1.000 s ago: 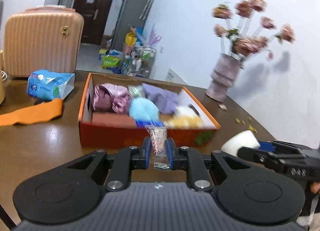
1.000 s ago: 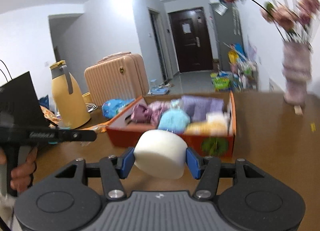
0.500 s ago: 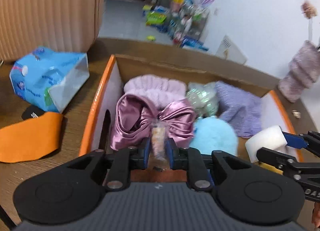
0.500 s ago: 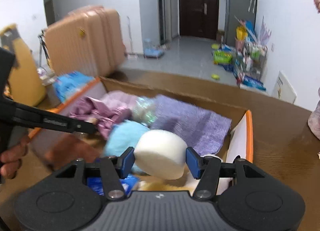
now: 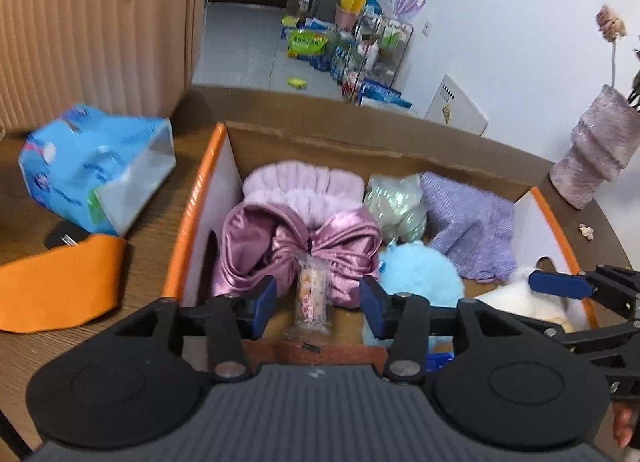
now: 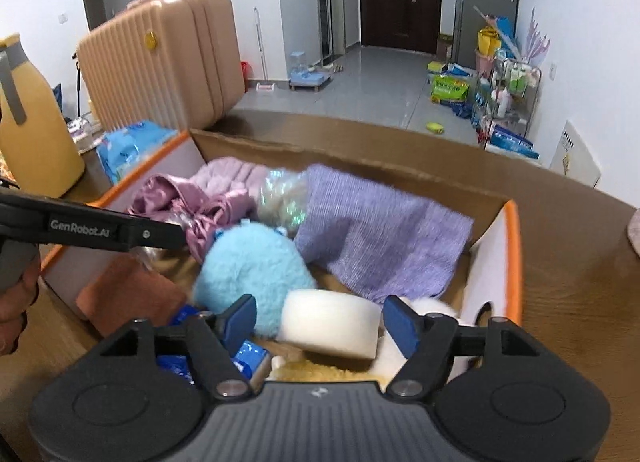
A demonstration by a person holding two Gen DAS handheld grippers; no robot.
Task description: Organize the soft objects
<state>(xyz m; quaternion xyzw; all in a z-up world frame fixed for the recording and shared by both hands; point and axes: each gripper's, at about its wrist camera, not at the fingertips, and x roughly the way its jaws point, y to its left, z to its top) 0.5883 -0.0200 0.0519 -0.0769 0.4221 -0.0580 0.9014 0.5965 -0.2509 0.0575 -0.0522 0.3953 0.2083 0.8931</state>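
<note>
Nearest the left wrist camera, the left gripper (image 5: 318, 300) has just been opening: its jaws stand apart, and the small clear packet (image 5: 314, 296) they clamped a second ago sits loose between them, over the box's front edge. The right gripper (image 6: 320, 322) has likewise just spread, and the white sponge (image 6: 330, 322) lies unpressed between its pads. Beyond, at twelve o'clock, the orange box (image 5: 188, 217) holds the satin bow (image 5: 296, 246) and blue pompom (image 6: 252, 274). Both items look delivered; withdrawing seems next.
</note>
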